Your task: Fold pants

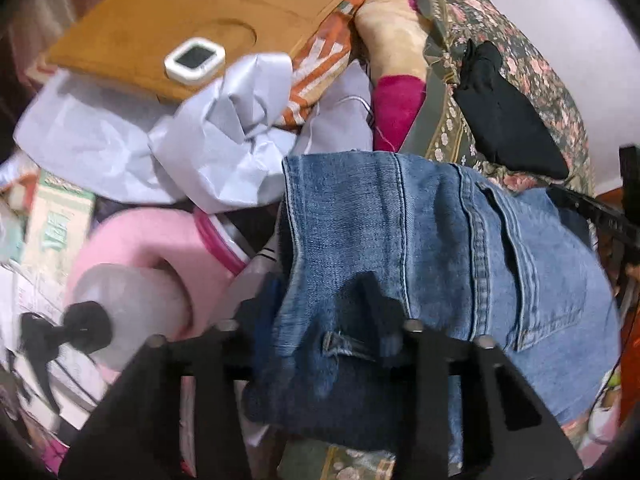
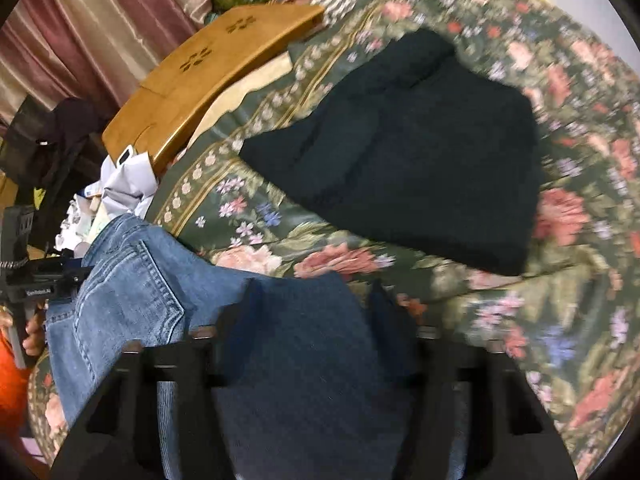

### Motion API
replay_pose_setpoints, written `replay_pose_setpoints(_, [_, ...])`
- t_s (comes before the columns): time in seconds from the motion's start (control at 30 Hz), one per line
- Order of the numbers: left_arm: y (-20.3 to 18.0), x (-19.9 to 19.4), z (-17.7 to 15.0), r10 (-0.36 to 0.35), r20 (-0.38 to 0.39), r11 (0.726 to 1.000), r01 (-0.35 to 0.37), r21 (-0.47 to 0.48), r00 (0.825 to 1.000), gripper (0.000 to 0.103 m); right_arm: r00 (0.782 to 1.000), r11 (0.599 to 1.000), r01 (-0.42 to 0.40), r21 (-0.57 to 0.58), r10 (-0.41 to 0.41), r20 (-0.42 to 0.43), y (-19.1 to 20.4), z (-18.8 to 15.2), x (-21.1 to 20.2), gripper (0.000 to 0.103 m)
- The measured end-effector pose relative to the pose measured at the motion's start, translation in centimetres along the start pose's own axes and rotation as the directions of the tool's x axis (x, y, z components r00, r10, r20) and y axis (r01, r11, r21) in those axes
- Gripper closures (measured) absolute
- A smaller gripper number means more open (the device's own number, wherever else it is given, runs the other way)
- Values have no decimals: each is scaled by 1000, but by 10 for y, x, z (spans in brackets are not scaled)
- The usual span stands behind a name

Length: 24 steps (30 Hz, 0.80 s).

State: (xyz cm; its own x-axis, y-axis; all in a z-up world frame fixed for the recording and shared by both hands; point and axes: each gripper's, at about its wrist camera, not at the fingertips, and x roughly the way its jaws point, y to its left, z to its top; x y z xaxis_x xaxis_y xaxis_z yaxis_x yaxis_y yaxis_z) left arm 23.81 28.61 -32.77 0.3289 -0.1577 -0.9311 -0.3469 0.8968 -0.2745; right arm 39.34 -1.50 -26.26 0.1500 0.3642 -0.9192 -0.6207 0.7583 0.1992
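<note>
The blue denim jeans [image 1: 440, 240] hang lifted in front of both cameras, back pocket and seams showing. My left gripper [image 1: 320, 312] is shut on the jeans' waistband edge, cloth draped over its fingers. In the right wrist view the jeans [image 2: 136, 280] stretch to the left, and my right gripper [image 2: 312, 312] is shut on a darker denim fold that covers the gap between its fingers. The left gripper's body shows at the left edge of the right wrist view, beside the jeans.
A floral bedspread [image 2: 560, 320] lies below with a folded black garment [image 2: 420, 160] on it. A wooden lap tray [image 1: 168, 36] holds a small white device [image 1: 195, 59]. Crumpled white paper [image 1: 208, 144], a pink cushion [image 1: 160, 248] and a spray bottle [image 1: 80, 320] clutter the left.
</note>
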Motion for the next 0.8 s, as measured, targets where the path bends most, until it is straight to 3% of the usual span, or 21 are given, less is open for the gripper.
replay_pose_setpoints(0.03, [-4,-2,-3,67,14,997,-68,37,998,95,1000,1000,9,-13,-9,11,4,-1,-1,70])
replay_pose_setpoints(0.07, [-9,-3,-8,144,30,987,-146,74,989,95,999,1000,20,-23,-19,36,7,-2,-6,77])
replay_pose_setpoints(0.13, [-14,0,-15,177,33,979,-179,99,984,95,994,996,76,-34,-73,85,13,-5,-14,90])
replay_pose_setpoints(0.4, [-22,7,-25,288,48,945,-292,149,957,93,976,982,188,-19,-184,115,16,-9,-13,93])
replay_pose_setpoints(0.5, [-20,-1,-26,307,66,935,-314,164,949,91,955,966,257,16,-257,148,16,-10,-26,93])
replay_pose_setpoints(0.53, [-18,-10,-25,302,78,937,-311,161,950,91,936,951,307,34,-308,170,17,-11,-35,92])
replay_pose_setpoints(0.6, [-17,-27,-24,299,115,938,-313,145,947,91,928,950,310,24,-308,208,21,-20,-58,83])
replay_pose_setpoints(0.67, [-21,-54,-29,286,179,935,-314,162,941,84,934,964,264,15,-259,244,24,-33,-82,53])
replay_pose_setpoints(0.73, [-30,-72,-34,283,230,924,-329,194,931,59,925,965,262,5,-252,285,32,-50,-107,39])
replay_pose_setpoints(0.8, [-42,-91,-44,256,287,917,-325,230,923,38,921,962,273,-12,-258,292,39,-64,-122,39])
